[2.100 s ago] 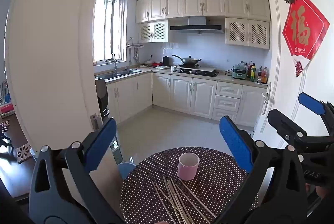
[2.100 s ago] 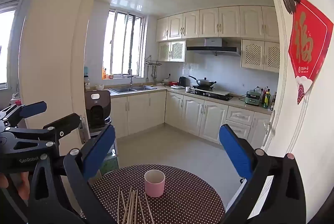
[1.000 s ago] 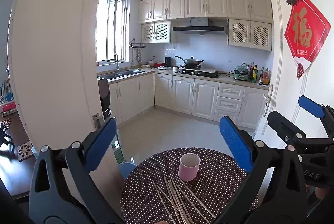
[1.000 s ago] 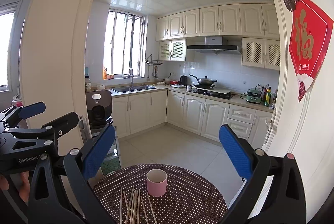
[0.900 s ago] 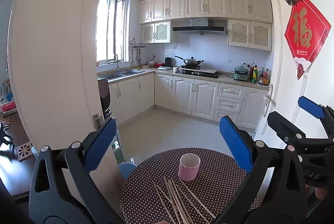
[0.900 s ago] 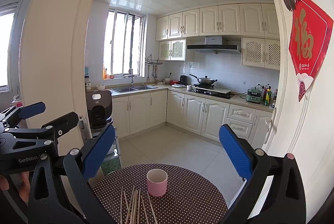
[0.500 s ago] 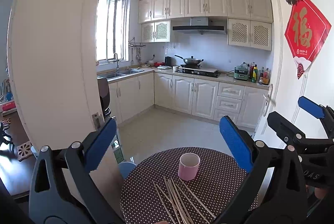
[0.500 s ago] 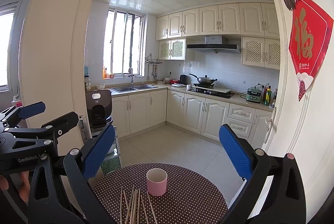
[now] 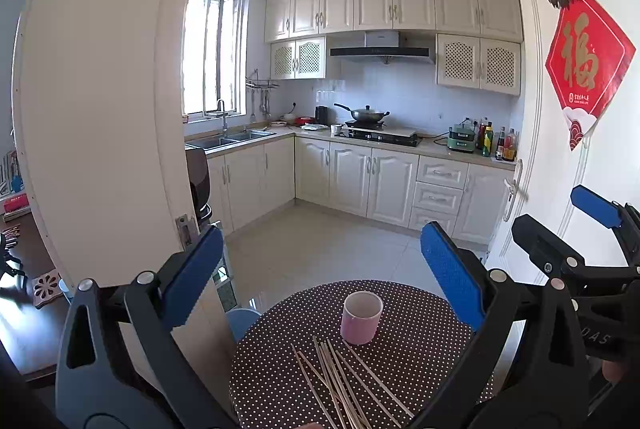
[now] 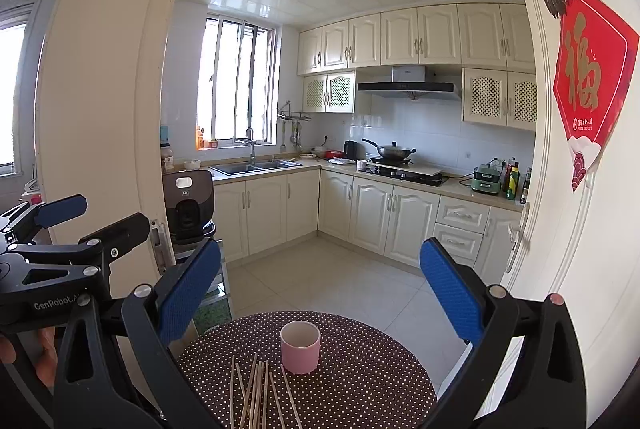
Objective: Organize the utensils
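A pink cup (image 9: 361, 317) (image 10: 300, 347) stands upright near the middle of a small round table (image 9: 420, 357) (image 10: 360, 381) covered in brown polka-dot cloth. Several thin wooden chopsticks (image 9: 340, 381) (image 10: 256, 389) lie loose in front of the cup, nearer to me. My left gripper (image 9: 320, 269) hovers above the table, open and empty. My right gripper (image 10: 320, 277) is open too, with nothing between its blue pads. Each gripper shows at the edge of the other's view: the right gripper (image 9: 580, 229) and the left gripper (image 10: 60, 229).
A cream door frame (image 9: 100, 109) stands close on the left and a white door (image 9: 600, 149) with a red paper ornament on the right. Beyond the table lies a tiled kitchen floor (image 9: 320, 241) with cabinets, sink and stove. A dark appliance (image 10: 188, 201) sits left.
The views have barely shifted; the right wrist view dipped slightly over two seconds, bringing more of the table in. Both grippers stay open, and the cup and chopsticks have not moved.
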`<action>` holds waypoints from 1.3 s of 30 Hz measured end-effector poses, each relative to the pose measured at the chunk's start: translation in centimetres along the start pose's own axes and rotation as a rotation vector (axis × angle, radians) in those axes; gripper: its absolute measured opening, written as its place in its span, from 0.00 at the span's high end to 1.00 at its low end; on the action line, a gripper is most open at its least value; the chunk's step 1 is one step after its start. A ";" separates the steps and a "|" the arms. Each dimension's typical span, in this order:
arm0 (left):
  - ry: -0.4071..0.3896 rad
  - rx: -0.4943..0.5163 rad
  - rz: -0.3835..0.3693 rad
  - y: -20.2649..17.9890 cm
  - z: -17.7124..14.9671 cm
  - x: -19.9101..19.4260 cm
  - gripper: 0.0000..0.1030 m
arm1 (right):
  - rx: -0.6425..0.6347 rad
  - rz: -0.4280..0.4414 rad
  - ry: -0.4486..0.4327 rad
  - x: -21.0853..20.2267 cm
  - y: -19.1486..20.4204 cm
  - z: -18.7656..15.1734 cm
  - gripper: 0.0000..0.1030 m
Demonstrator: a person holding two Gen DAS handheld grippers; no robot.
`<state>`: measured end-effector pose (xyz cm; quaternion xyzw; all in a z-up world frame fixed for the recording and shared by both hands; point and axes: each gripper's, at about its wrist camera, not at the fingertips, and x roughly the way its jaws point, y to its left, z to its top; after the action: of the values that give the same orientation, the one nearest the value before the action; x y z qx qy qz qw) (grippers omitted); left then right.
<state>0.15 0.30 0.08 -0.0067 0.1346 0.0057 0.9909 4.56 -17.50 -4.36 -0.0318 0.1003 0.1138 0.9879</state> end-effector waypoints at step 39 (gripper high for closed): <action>0.014 0.015 -0.022 -0.8 -0.2 1.0 0.06 | -0.002 -0.089 -0.005 0.6 -0.6 0.3 0.07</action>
<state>1.05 -0.46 -0.40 -0.0010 0.1414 -0.0062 0.9899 5.34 -17.91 -4.18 -0.0370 0.0965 0.0701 0.9922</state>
